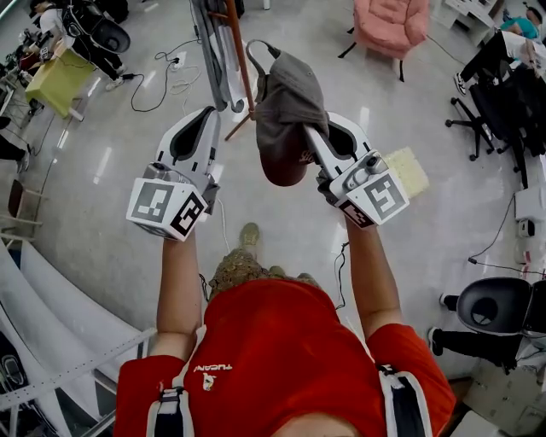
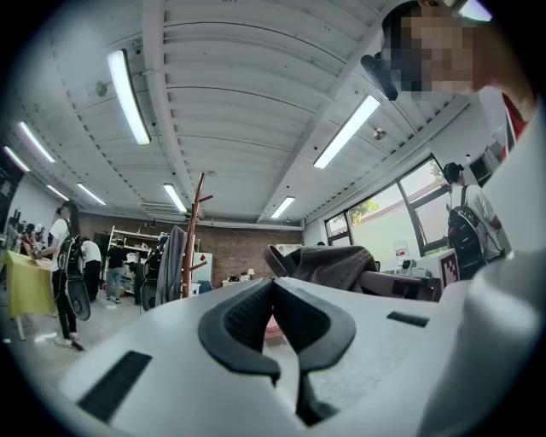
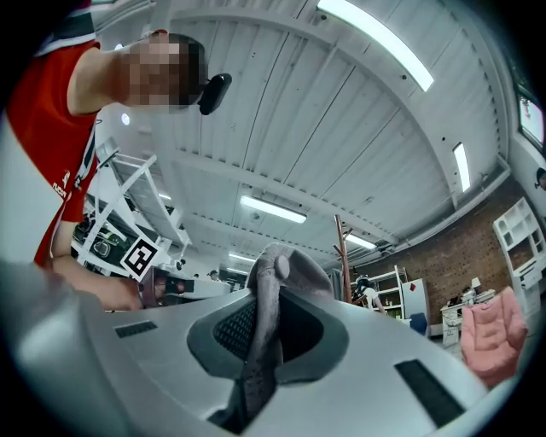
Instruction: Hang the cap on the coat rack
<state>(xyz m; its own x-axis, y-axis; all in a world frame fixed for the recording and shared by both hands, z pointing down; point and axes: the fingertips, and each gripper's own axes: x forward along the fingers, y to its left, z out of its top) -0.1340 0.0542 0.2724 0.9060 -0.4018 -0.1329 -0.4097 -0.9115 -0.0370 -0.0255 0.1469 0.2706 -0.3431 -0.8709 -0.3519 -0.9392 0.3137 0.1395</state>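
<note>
Right gripper (image 3: 263, 337) pinches the cap (image 1: 288, 107), held high for the coat rack (image 1: 240, 60) ahead; left gripper (image 2: 275, 309) closed, empty.

Head view: one end of the coat rack (image 1: 240, 60) is cut off by the upper edge. The part of the cap (image 1: 288, 107) clamped in the right hand-held gripper (image 1: 322, 130) is concealed by its jaws. The print on the cap is too small to be read. The pink armchair (image 1: 388, 24) is cropped by the upper edge.

Left gripper view: the lower pole of the rack and the underside of the cap are masked by the left hand-held gripper (image 2: 273, 286). The distant people (image 2: 72, 256) are too small for detail.
</note>
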